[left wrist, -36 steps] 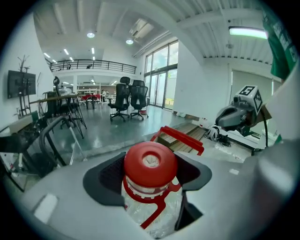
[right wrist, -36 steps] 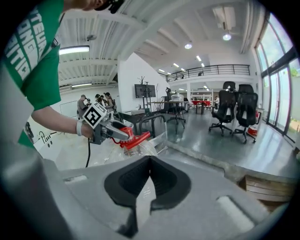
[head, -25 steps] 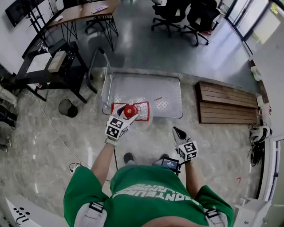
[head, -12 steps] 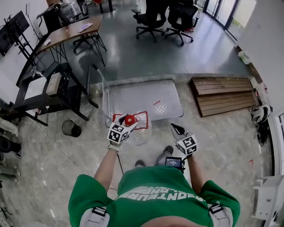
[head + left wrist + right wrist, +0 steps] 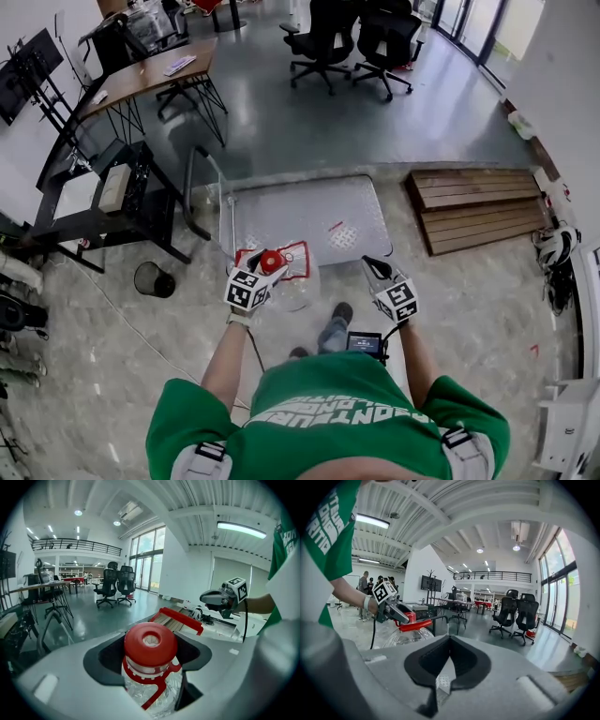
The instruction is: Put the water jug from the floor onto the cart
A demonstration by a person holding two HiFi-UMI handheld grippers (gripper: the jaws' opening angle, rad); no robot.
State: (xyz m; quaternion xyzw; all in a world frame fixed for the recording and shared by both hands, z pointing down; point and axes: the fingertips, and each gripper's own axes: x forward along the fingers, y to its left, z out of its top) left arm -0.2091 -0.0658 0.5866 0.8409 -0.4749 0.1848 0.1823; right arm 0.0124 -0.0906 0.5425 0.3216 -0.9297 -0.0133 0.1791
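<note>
Gripping the neck of the water jug (image 5: 157, 693) just under its red cap (image 5: 150, 641), the left tool (image 5: 262, 270) is clenched on it and carries its whole weight, with the red carry handle (image 5: 180, 619) sticking out past the jaws. The right tool (image 5: 373, 267) is held off to the side, closed on nothing and well apart from the jug, so nothing supports the clear body from below. The jug hangs in the air over the near edge of the platform cart (image 5: 300, 211), not yet resting on its metal deck, with the person's shoe (image 5: 342, 313) on the floor (image 5: 122, 319) close beneath. The main risk, as I judge it, is the neck sliding through the jaws if the jug swings or the clamp loosens; it would then fall onto the floor or the shoe. A second risk is setting it down too near the deck's edge, where it could tip back off. Knocking the jug against the deck might also push the cart away toward its push handle (image 5: 192, 183).
</note>
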